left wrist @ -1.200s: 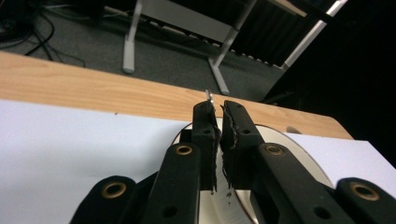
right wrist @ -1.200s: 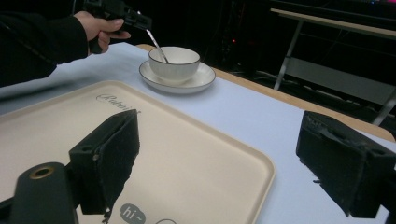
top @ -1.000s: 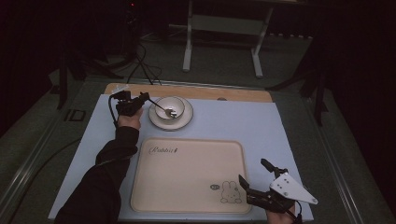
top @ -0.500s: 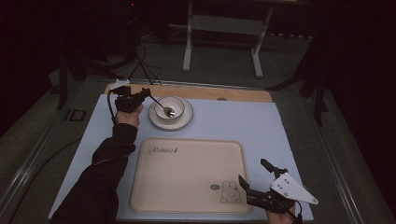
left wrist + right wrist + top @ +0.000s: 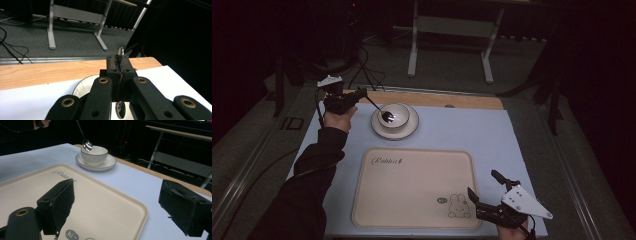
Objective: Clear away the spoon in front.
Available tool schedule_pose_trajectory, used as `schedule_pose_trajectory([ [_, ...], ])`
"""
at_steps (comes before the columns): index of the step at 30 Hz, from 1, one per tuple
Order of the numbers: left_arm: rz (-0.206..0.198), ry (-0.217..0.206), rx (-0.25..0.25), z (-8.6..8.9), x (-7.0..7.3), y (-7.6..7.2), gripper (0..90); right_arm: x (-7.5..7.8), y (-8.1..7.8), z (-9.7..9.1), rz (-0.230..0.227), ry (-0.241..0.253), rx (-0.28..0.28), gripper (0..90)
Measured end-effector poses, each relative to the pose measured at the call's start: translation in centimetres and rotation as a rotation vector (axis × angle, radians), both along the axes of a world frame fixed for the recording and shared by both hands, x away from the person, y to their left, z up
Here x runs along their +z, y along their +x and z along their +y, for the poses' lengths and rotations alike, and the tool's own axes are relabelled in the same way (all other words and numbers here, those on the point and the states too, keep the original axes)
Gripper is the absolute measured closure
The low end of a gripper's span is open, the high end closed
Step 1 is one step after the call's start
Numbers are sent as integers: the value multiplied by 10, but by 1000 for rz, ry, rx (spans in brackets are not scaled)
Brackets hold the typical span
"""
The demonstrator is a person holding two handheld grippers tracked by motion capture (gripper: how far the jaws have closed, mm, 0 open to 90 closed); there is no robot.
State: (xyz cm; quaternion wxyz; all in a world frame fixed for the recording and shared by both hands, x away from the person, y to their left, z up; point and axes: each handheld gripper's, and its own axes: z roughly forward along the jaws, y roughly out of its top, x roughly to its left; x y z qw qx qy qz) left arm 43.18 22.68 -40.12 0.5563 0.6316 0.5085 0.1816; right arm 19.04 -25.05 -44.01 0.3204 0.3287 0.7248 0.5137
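My left gripper (image 5: 361,95) hovers at the back left of the blue mat, shut on the handle of a metal spoon (image 5: 381,111). The spoon slants down, its dark scoop hanging over a white bowl (image 5: 399,113) that stands on a white saucer (image 5: 413,128). In the left gripper view the jaws (image 5: 118,63) pinch the spoon (image 5: 120,51) edge-on, above the saucer (image 5: 82,86). My right gripper (image 5: 482,183) rests open at the front right corner of a cream tray (image 5: 412,190). Its view shows the tray (image 5: 105,202) between its pads, with the spoon (image 5: 87,145) above the bowl (image 5: 96,155).
A blue mat (image 5: 472,130) covers the table, with a strip of bare wood (image 5: 452,100) along the far edge. Beyond it are a dark floor, cables (image 5: 362,60) and a grey metal stand (image 5: 452,30). A rabbit drawing (image 5: 457,205) marks the tray's front right.
My left gripper has risen and drawn back to the left with the spoon, whose scoop has lifted out of the bowl. The right gripper has stayed put.
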Motion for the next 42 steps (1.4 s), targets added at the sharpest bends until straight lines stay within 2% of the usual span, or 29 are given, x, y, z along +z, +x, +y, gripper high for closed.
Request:
schedule_pose_trajectory([
  [1, 2, 2, -14, 0, 2, -1, 899, 0, 0, 0, -2, 0, -1, 132],
  [4, -4, 15, -17, 0, 4, -3, 899, 0, 0, 0, -4, 0, -2, 132],
  [7, -8, 0, -48, 5, 12, -9, 899, 0, 0, 0, 0, 1, -4, 131],
  [15, -3, 31, -143, 11, 28, -21, 899, 0, 0, 1, -2, -1, -10, 131],
  [16, -3, 31, -143, 11, 28, -21, 899, 0, 0, 1, -2, -1, -10, 131],
  [20, -9, 54, -199, 12, 35, -30, 899, 0, 0, 1, -3, 1, -9, 131],
  [27, -25, 63, -308, 13, 44, -40, 899, 0, 0, 1, -6, 2, -14, 130],
  [32, -29, 68, -387, 14, 44, -46, 899, 0, 0, 1, -4, 2, -13, 130],
  [34, -31, 71, -391, 14, 44, -47, 899, 0, 0, 1, -3, 2, -14, 130],
  [35, -31, 70, -425, 15, 42, -49, 899, 0, 0, 1, -2, 2, -14, 130],
  [42, -20, 91, -511, 15, 34, -55, 898, 0, 1, 2, 2, 6, -15, 130],
])
